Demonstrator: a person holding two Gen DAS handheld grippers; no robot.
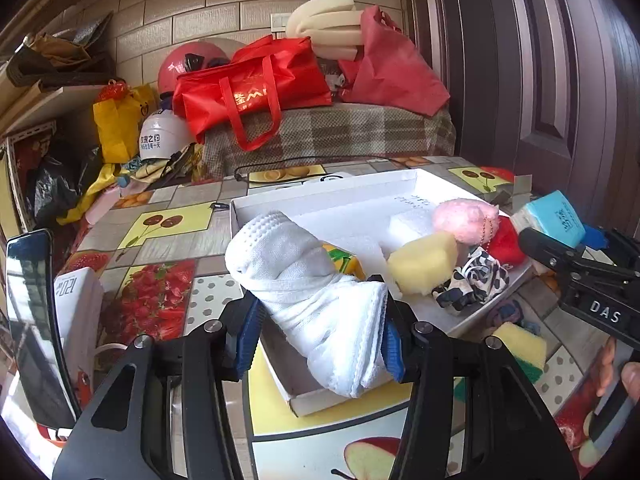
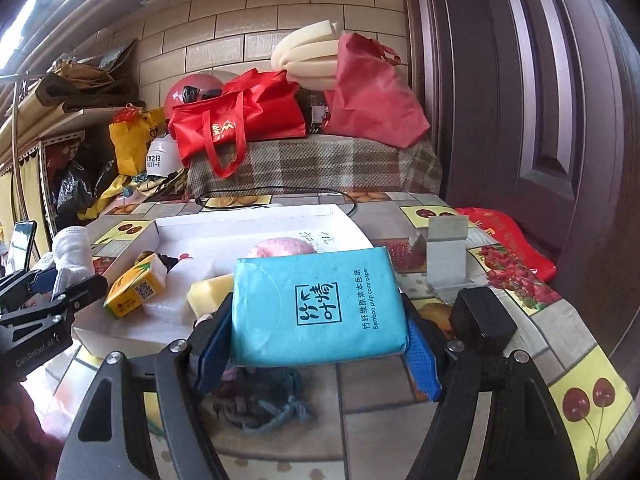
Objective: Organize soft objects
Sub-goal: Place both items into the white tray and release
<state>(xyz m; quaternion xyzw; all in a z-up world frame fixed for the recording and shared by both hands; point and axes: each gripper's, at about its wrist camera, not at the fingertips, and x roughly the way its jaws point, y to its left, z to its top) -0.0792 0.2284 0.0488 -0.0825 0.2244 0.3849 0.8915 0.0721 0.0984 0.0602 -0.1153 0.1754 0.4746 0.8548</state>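
My left gripper (image 1: 318, 340) is shut on a rolled white towel (image 1: 308, 292) and holds it over the near left end of the white tray (image 1: 320, 196). In the tray lie a pink plush ball (image 1: 466, 216), a yellow sponge (image 1: 424, 262), a red soft thing (image 1: 506, 242), a black-and-white scrunchie (image 1: 476, 280) and a yellow juice box (image 2: 136, 290). My right gripper (image 2: 318, 344) is shut on a blue tissue pack (image 2: 320, 300), held above the table just in front of the tray. The pack also shows in the left wrist view (image 1: 554, 218).
A yellow-green sponge (image 1: 524, 346) and a bundle of blue yarn (image 2: 260, 404) lie on the fruit-print table. A black block (image 2: 482, 320) and a grey stand (image 2: 446, 258) sit at the right. A phone (image 1: 32, 328) stands at the left. Red bags (image 1: 256, 84) are behind.
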